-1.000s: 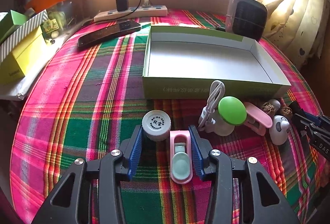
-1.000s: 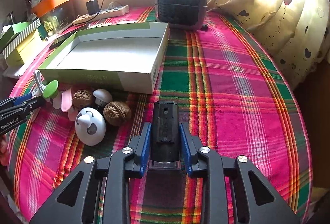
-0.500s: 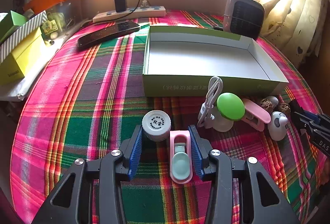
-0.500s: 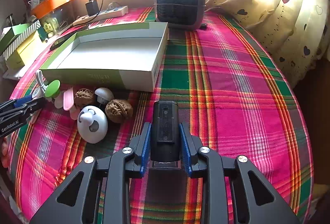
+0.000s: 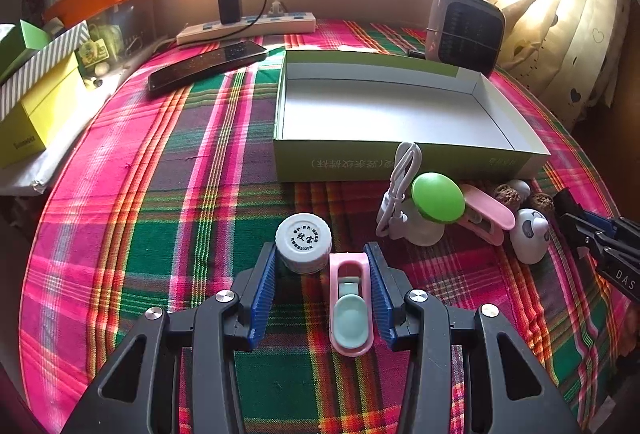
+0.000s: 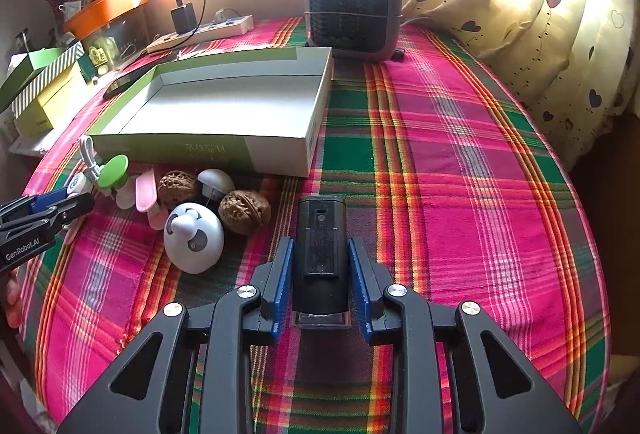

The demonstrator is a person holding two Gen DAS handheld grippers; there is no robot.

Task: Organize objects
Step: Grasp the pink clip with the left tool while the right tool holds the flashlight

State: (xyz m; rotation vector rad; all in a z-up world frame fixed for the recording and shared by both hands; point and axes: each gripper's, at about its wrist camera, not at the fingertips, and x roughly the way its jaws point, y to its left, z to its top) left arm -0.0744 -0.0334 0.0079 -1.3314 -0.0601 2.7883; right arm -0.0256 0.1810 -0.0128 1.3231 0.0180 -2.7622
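My left gripper (image 5: 321, 248) stands open over the plaid cloth. A pink clip (image 5: 351, 304) with a mint lever lies between its fingers, against the right pad. A white-capped bottle (image 5: 304, 242) stands at the left fingertip. My right gripper (image 6: 320, 240) is shut on a black boxy device (image 6: 320, 254), pads pressed on both its sides. The shallow green box (image 5: 400, 162) lies open behind. In front of it sit a green-topped mushroom toy (image 5: 438, 197), a white cable (image 5: 404, 170), another pink clip (image 5: 488, 214), two walnuts (image 6: 244, 212) and a white panda toy (image 6: 194, 238).
A grey heater (image 6: 354, 10) stands behind the box, with a power strip (image 5: 248, 28) and a dark phone (image 5: 208, 64) at the back left. Yellow and green boxes (image 5: 36, 114) line the left edge. A heart-print curtain (image 6: 540, 34) hangs at the right.
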